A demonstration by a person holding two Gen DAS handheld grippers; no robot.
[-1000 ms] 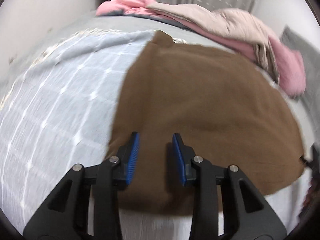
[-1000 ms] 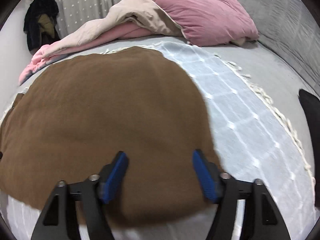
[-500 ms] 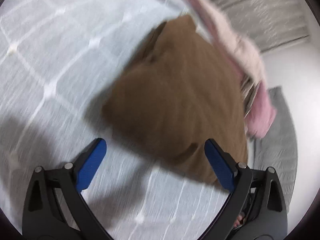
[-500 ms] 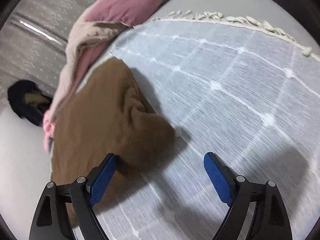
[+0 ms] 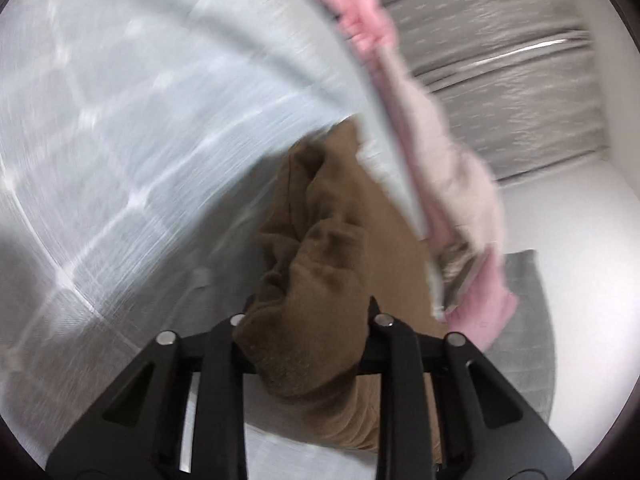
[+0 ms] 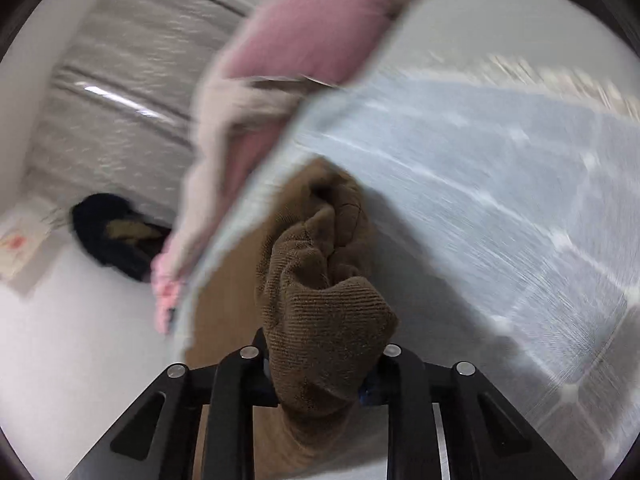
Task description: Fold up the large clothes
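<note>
A brown knitted garment point(image 5: 320, 264) lies on a bed with a light blue checked cover point(image 5: 120, 152). My left gripper point(image 5: 306, 332) is shut on a bunched near edge of it; the cloth hides the fingertips. In the right wrist view the same brown garment point(image 6: 320, 304) is bunched in my right gripper point(image 6: 322, 364), which is shut on another near edge. The cloth stretches away from both grippers toward the far side of the bed. Both views are tilted and blurred by motion.
A heap of pink and beige bedding point(image 5: 440, 184) lies along the far side of the bed, also in the right wrist view point(image 6: 280, 60). A grey curtain point(image 5: 500, 60) hangs behind. A dark garment point(image 6: 112, 236) hangs at the wall. A grey pillow point(image 5: 528, 320) lies at the right.
Both grippers were open above the flat brown garment; they have come down and shut on its near edges, bunching the cloth. Both cameras have rolled sideways.
</note>
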